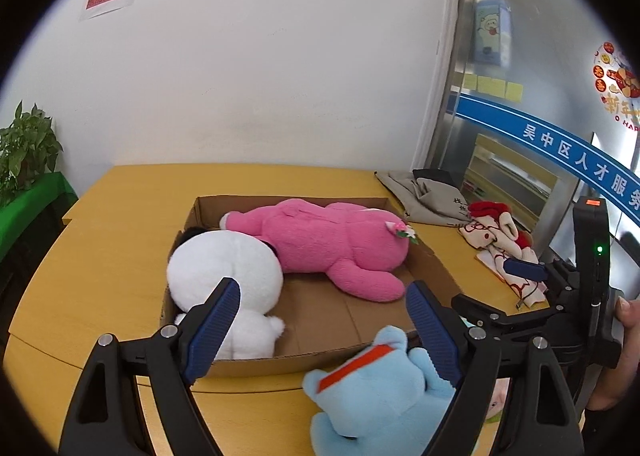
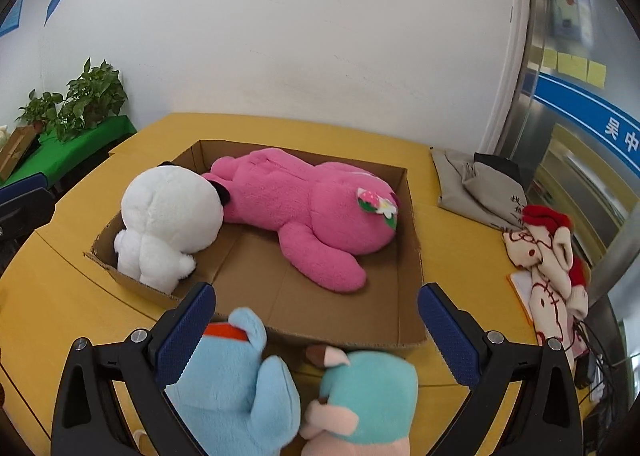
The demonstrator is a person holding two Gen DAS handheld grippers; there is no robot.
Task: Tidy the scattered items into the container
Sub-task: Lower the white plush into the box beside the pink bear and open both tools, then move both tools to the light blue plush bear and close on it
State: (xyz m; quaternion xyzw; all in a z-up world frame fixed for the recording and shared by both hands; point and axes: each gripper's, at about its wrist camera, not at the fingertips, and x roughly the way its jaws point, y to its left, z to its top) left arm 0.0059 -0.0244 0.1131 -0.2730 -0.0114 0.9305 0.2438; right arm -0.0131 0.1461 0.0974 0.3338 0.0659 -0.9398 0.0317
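A shallow cardboard box (image 1: 304, 354) (image 2: 412, 256) on the yellow table holds a pink plush (image 1: 332, 244) (image 2: 304, 212) and a white plush (image 1: 228, 268) (image 2: 168, 224). A light blue plush (image 1: 380, 396) (image 2: 236, 388) lies on the table just in front of the box. A teal and pink plush (image 2: 364, 396) lies beside it to the right. My left gripper (image 1: 324, 328) is open above the box's near edge. My right gripper (image 2: 316, 336) is open over the two front plushes and also shows in the left wrist view (image 1: 524, 270).
A cream and red plush (image 1: 504, 244) (image 2: 548, 260) lies at the table's right edge. A grey cloth bag (image 1: 424, 192) (image 2: 476, 184) lies behind it. Green plants (image 2: 80, 100) stand on a side table to the left. A white wall is behind.
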